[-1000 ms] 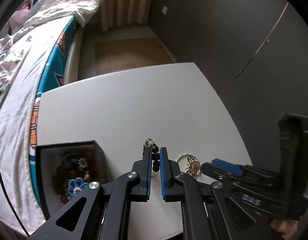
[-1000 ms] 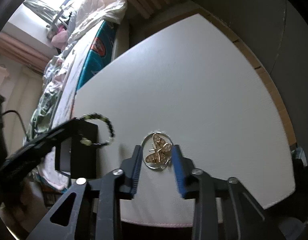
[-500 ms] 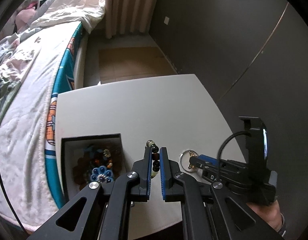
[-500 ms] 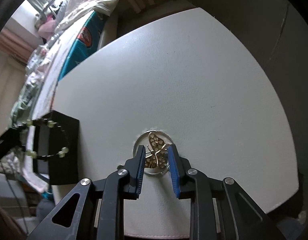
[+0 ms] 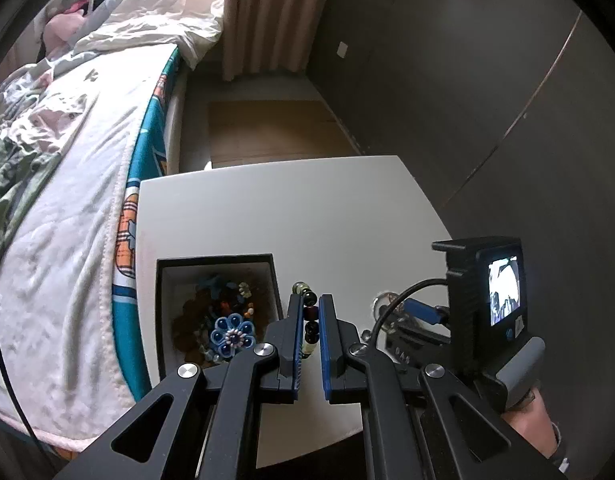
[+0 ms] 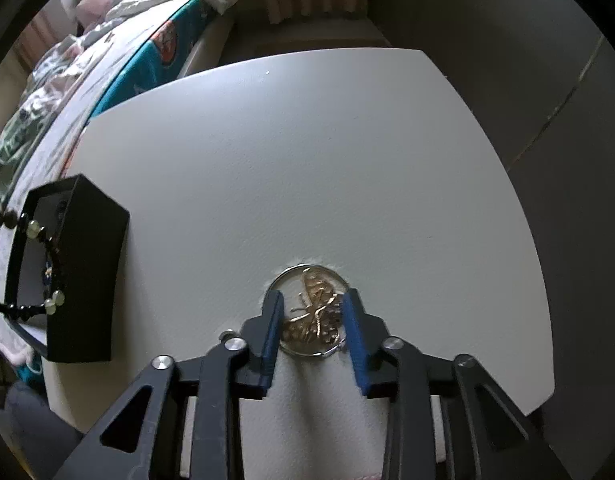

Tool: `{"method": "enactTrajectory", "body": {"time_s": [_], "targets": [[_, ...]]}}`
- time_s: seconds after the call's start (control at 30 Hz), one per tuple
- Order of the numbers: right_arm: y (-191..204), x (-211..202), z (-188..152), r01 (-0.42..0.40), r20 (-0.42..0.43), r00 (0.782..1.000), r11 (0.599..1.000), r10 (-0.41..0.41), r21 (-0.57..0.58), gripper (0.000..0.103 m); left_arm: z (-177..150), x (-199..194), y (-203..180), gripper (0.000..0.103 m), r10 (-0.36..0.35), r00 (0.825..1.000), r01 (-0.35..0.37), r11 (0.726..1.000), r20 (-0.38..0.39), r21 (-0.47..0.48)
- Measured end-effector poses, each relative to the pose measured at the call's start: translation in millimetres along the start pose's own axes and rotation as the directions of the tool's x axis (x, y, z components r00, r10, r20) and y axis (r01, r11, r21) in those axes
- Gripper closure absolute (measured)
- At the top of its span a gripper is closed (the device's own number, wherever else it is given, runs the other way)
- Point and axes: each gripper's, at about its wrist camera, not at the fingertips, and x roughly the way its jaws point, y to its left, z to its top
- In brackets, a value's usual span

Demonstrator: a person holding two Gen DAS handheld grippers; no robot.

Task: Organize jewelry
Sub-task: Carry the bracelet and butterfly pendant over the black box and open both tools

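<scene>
Box (image 5: 275, 276) nearer now, bracelet (image 5: 309, 320) pinched in left gripper (image 5: 309, 312)

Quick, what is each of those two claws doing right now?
Left gripper: shut on the bead bracelet.
Right gripper: closed on the ring with the gold butterfly pendant, still on the table.

White table (image 5: 291, 208), rumpled bed (image 5: 67, 168), beige curtain (image 5: 267, 16), dark grey walls (image 5: 487, 80), wooden floor (image 5: 275, 128)

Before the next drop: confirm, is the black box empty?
No. The black box already holds jewelry, including a blue flower piece and loose beads.
</scene>
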Motion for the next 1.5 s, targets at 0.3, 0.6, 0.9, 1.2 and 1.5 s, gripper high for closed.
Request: {"method": "enactTrajectory", "body": {"time_s": [0.3, 0.6, 0.9, 1.2, 1.5], "targets": [[-11.9, -19.1, -2.9, -0.192, 0.046, 0.981, 0.979, 0.189, 0.069, 0.089, 0.4, -24.5, 18.0, 0.096, 0.000, 0.999, 0.001, 1.000, 0.044, -0.026], [13.2, -45.1, -4.8, -0.330, 0.119, 0.937, 0.944, 0.328, 0.003, 0.089, 0.0, -25.3, 37.1, 0.096, -0.001, 0.999, 0.002, 0.999, 0.032, -0.047], [57.4, -66.2, 8.5, -0.419, 0.157, 0.891, 0.904, 0.427, -0.080, 0.089, 1.1, -22.2, 57.7, 0.083, 0.016, 0.999, -0.017, 0.998, -0.028, -0.063], [106.1, -76.0, 15.2, -0.503, 0.145, 0.840, 0.850, 0.523, -0.157, 0.089, 2.4, -45.4, 88.7, 0.042, 0.044, 0.998, -0.038, 0.990, 0.036, -0.132], [77.8, -87.3, -0.1, -0.481, 0.266, 0.828, 0.869, 0.493, -0.113, 0.026, -2.5, -46.7, 96.0, 0.034, 0.010, 0.997, 0.002, 0.988, 0.072, -0.155]]}}
